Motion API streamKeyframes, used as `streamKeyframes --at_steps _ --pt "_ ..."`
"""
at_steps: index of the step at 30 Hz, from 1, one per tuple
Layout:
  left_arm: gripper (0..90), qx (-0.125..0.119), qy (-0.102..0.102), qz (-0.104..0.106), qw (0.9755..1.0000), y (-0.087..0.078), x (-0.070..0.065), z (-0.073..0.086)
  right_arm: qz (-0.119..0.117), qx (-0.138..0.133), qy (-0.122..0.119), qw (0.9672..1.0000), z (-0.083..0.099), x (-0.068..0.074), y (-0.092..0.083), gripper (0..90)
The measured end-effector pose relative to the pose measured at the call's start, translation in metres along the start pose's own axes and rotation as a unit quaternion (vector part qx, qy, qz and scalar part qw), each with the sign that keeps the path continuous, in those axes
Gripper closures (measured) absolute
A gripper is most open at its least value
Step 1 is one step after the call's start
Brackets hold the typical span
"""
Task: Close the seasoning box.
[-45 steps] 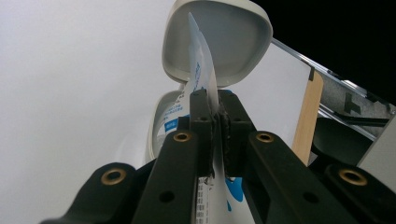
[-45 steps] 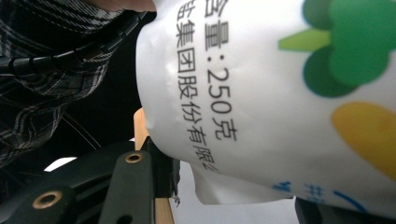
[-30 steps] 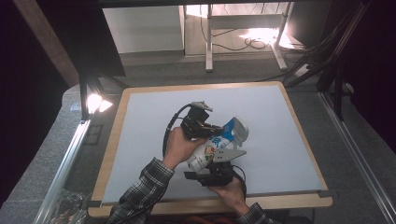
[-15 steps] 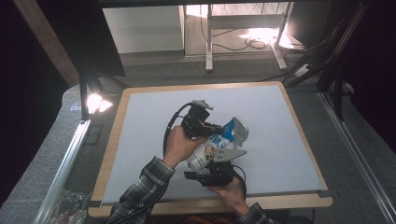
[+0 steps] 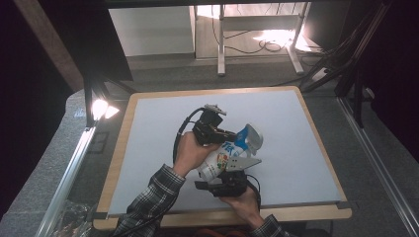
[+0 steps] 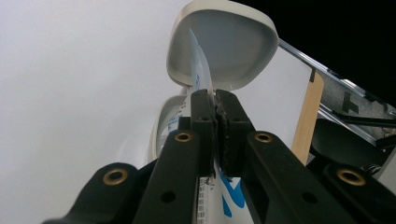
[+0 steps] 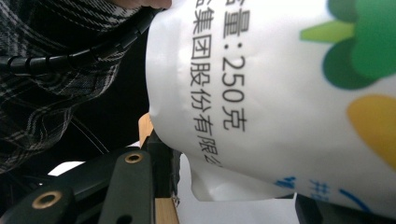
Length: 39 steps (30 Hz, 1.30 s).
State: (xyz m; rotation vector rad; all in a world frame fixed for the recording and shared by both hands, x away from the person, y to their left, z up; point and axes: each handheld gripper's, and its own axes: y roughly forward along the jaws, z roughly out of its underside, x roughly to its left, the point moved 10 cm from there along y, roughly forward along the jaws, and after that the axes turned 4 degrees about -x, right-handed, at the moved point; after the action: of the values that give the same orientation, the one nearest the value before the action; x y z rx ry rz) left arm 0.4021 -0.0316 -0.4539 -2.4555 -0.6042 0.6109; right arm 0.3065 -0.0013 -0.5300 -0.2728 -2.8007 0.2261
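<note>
Holding the white printed pouch (image 5: 225, 158) by its lower body, the right claw (image 5: 223, 181) sits nearest the person, its jaws part-open and pressed against the bag's sides. The pouch lies low over the near middle of the grey tabletop (image 5: 296, 148), its long axis slanting from the right claw up and away to the right, the flip-top cap (image 5: 253, 138) at the far end, its lid swung open. Farther on, the left claw (image 5: 221, 134) is closed tight on a thin film tab (image 6: 201, 74) at the spout, just below the open lid (image 6: 219, 46). The bag looks light, soft and slick, likely to buckle; the firm spout collar and the body's edges seem the surest holds.
</note>
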Motion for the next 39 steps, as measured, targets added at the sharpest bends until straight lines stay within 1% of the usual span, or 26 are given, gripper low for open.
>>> streamKeyframes --at_steps 10,25,39 --pt "86.4 0.003 0.001 0.0 1.0 0.0001 0.0004 -0.0002 -0.001 0.0 0.003 1.0 -0.0007 0.001 -0.0004 54.8" --pt "85.9 0.006 0.0 0.001 1.0 0.0004 0.0005 -0.0012 0.0 0.0 -0.001 1.0 -0.0016 0.0011 -0.0007 54.8" --pt "85.7 0.007 -0.003 0.002 1.0 0.0006 0.0005 -0.0021 0.0 -0.002 0.001 1.0 -0.0022 0.0021 -0.0004 54.6"
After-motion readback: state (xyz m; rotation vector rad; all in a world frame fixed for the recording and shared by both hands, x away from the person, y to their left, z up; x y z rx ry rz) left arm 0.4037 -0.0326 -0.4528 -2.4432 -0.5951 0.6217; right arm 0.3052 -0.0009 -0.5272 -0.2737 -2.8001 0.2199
